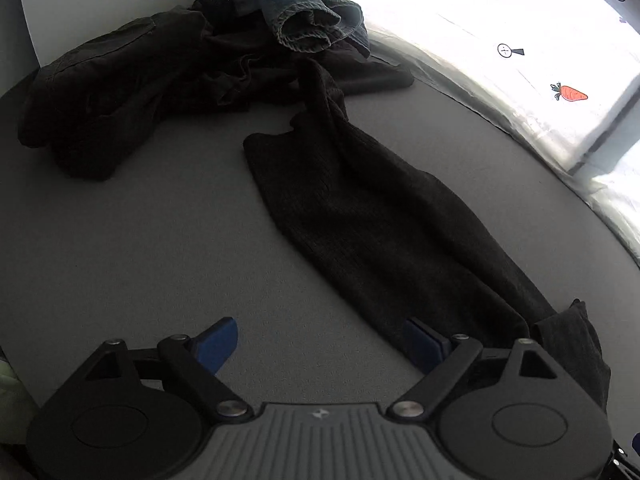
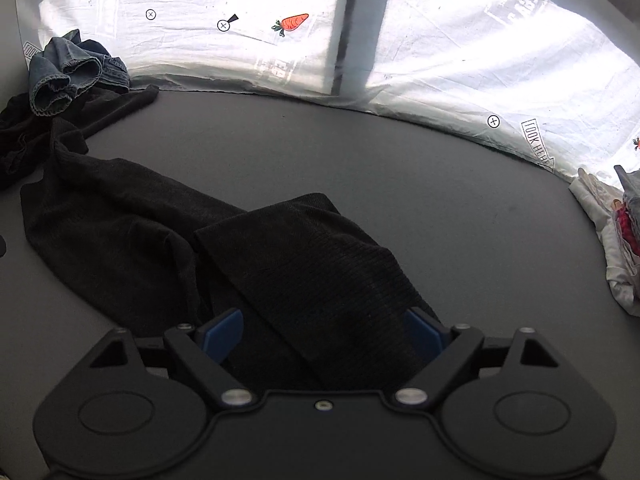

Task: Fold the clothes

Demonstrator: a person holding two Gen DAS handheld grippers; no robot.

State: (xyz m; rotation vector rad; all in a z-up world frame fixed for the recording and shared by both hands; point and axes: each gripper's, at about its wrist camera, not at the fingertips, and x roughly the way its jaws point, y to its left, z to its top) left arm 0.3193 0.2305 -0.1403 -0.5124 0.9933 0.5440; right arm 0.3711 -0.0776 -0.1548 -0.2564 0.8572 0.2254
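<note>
Black ribbed knit, soft and limp, is what both tools are working with: a long dark knitted garment (image 1: 384,216) stretched across the grey table top (image 1: 140,240). Nearest the left gripper (image 1: 324,344), its blue pads stand wide apart; the garment's near end lies over the right-hand pad and drapes past it, so nothing is pinched. The right gripper (image 2: 322,332) also stands wide, with a folded flap of the same knit (image 2: 304,264) lying between and over its blue fingers (image 2: 222,334); whether cloth rests on the lower pad I cannot tell.

The fabric looks light and stretchy, likely to sag and slide instead of holding a crease, so I would take it at the hem corners or along a ribbed edge, both layers together.

Farther off, the garment's far end runs into a heap of dark crumpled clothes (image 1: 120,88) topped by rolled blue denim (image 1: 300,16); that tangle may drag when the knit is pulled. At the right edge lies a bundle of white cloth (image 2: 616,248). Beyond, a white carrot-printed sheet (image 2: 240,40) backs the table.
</note>
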